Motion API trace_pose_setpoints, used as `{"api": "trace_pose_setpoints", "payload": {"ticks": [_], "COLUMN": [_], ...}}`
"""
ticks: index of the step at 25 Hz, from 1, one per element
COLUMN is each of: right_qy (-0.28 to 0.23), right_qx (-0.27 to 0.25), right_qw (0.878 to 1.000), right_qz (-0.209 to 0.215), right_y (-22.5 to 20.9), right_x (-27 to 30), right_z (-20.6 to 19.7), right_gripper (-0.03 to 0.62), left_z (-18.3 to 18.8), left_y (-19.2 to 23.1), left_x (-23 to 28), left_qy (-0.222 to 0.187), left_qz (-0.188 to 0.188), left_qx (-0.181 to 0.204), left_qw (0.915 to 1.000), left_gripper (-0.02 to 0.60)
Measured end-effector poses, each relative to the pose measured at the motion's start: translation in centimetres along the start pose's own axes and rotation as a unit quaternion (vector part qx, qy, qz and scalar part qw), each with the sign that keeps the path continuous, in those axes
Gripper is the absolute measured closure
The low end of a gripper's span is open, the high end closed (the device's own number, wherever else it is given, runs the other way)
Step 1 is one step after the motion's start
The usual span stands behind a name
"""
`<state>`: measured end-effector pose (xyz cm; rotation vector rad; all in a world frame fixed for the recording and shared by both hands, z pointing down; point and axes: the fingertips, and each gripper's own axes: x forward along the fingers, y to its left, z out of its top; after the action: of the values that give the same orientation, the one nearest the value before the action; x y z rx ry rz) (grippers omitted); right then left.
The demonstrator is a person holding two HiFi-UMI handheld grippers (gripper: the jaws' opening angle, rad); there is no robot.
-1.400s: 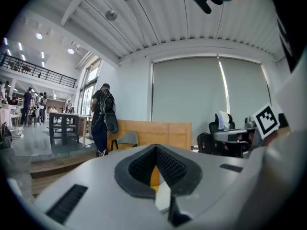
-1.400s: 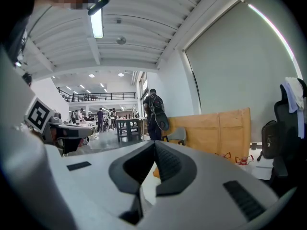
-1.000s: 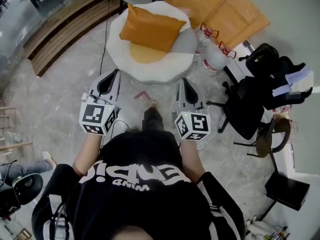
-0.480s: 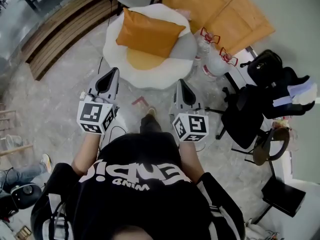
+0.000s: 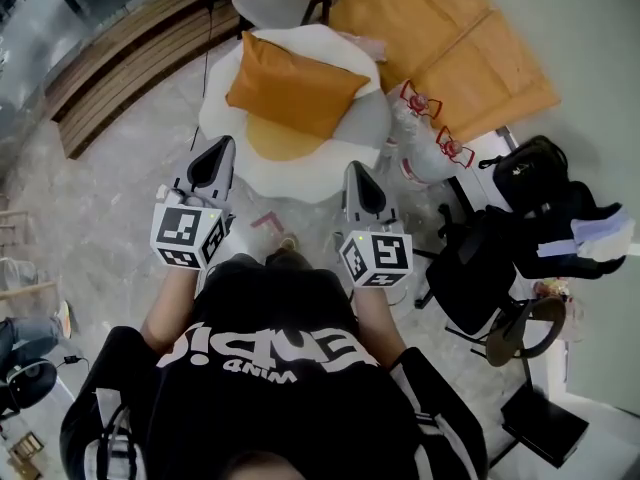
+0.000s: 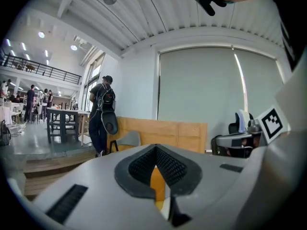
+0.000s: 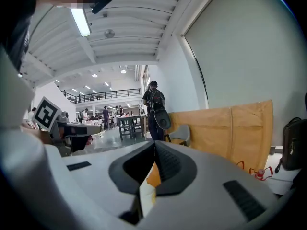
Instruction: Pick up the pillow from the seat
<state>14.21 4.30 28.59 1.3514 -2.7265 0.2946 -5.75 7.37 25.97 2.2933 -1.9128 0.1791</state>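
An orange pillow (image 5: pixel 295 86) leans on a round white seat (image 5: pixel 330 173) with a yellow middle, at the top centre of the head view. My left gripper (image 5: pixel 223 145) is held out short of the seat's near left rim, jaws shut and empty. My right gripper (image 5: pixel 354 169) hovers at the seat's near right rim, also shut with nothing in it. Neither touches the pillow. In the left gripper view the left gripper (image 6: pixel 155 148) shows a sliver of the pillow (image 6: pixel 157 183) through its slot. The right gripper (image 7: pixel 154 145) shows the same pillow (image 7: pixel 153 173).
A grey chair (image 5: pixel 275 3) and wooden panels (image 5: pixel 440 28) stand behind the seat. Clear bottles with red straps (image 5: pixel 430 138) lie to its right, near a black office chair (image 5: pixel 480 268) and a backpack (image 5: pixel 530 168). Wooden steps (image 5: pixel 110 58) run at left. A person with a backpack (image 6: pixel 103 114) stands beyond.
The seat and pillow have slid lower in the head view, closer to both grippers, as the person stepped forward. Both grippers have stayed shut.
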Motion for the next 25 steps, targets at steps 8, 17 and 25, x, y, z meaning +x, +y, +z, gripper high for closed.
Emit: {"api": "trace_pose_setpoints", "payload": {"ticks": [8, 17, 25], "right_qy": [0.009, 0.009, 0.015], "right_qx": [0.008, 0.01, 0.018], "right_qw": [1.0, 1.0, 1.0], "right_qz": [0.018, 0.005, -0.012], "right_y": [-2.4, -4.0, -5.4], "right_x": [3.0, 6.3, 12.5], "right_z": [-0.3, 0.0, 0.7], "right_gripper": [0.572, 0.572, 0.572], "left_z": [0.4, 0.6, 1.2], "left_y": [0.7, 2.3, 6.1], "left_x": [2.6, 6.7, 12.7], "left_qy": [0.0, 0.003, 0.011], "left_qz": [0.024, 0.01, -0.005], "left_qx": [-0.001, -0.003, -0.007], "left_qw": [0.9997, 0.9999, 0.9999], "left_gripper": [0.573, 0.572, 0.572]}}
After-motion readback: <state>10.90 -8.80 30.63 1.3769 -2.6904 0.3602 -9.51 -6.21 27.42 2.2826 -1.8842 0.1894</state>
